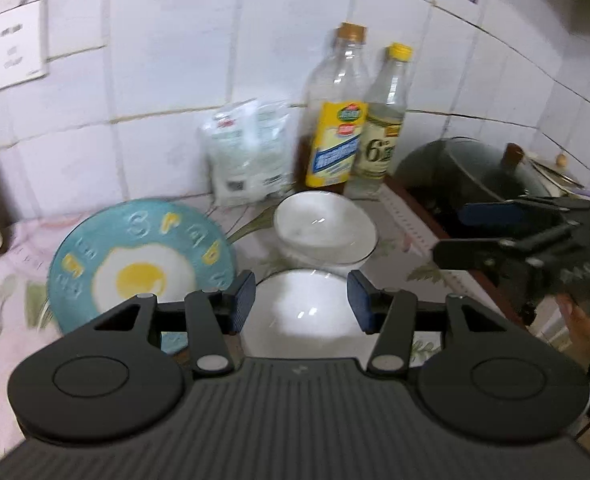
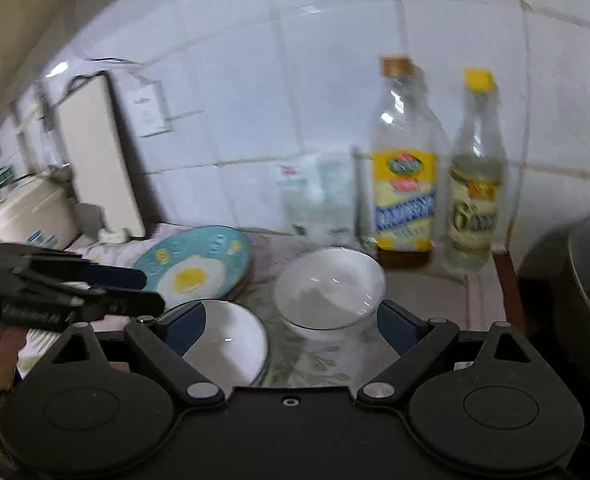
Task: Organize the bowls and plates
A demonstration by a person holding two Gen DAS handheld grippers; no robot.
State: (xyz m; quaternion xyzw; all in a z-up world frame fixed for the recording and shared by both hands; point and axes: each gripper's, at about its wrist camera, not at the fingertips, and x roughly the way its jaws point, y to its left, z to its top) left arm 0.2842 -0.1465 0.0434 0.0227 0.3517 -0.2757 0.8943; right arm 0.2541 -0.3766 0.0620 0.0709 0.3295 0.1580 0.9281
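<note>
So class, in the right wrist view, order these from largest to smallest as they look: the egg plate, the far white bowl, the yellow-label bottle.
1. Egg plate and yellow-label bottle: too close to rank, one wide, one tall.
2. Far white bowl: smallest, though it sits nearer the camera.

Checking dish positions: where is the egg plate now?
In both views, the egg plate sits left on the counter, beside two white bowls, propped on something unseen.
</note>
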